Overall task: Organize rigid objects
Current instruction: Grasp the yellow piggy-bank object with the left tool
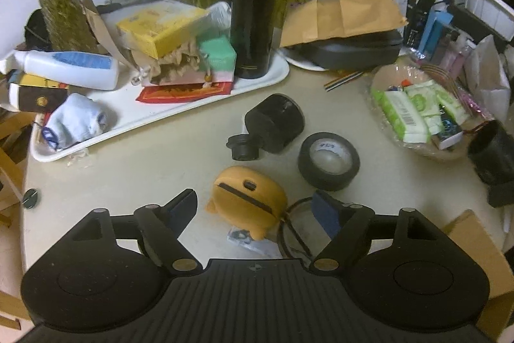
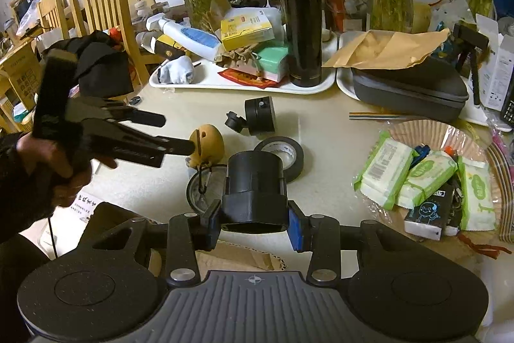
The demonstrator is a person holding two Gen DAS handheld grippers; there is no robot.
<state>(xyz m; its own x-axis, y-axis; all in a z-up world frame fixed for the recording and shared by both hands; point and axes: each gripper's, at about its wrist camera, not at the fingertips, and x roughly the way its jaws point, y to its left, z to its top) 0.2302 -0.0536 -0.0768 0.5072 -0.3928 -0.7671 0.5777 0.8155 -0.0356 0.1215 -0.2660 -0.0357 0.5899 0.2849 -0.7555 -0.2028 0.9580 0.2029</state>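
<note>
- The left gripper [image 1: 255, 208] has its fingers spread wide, one on each side of the orange silicone case [image 1: 249, 204], and holds nothing; from its own camera neither blue pad [image 1: 327, 214] clearly touches the case.
- In the right wrist view the left gripper [image 2: 178, 134] comes in from the left, gripped by the person's left hand [image 2: 61, 163]; its nearer fingertip sits at the case's [image 2: 207, 142] side, though whether it touches cannot be told.
- The orange case lies on the beige table [image 1: 160, 150], tilted, its dark slot running diagonally from upper left to lower right in the left wrist view; a black cord loop [image 1: 290, 230] trails from its near end.
- The right gripper [image 2: 253, 222] is clamped on a black cylindrical part [image 2: 255, 192], pads pressing the wider base on both sides. The cylinder's long axis points away from the camera, along the fingers, its round end toward the table's middle.
- In the left wrist view that black cylindrical part [image 1: 491, 155] shows at the right edge, above the table beside the basket [image 1: 449, 151] of green wipe packs.
- A roll of black tape [image 1: 327, 161] lies flat just right of the case; behind them a black camera mount [image 1: 273, 126] lies on its side, its small knob toward the left.
- A tall black thermos [image 1: 255, 2] stands upright on the white tray [image 1: 180, 118] at the back.
</note>
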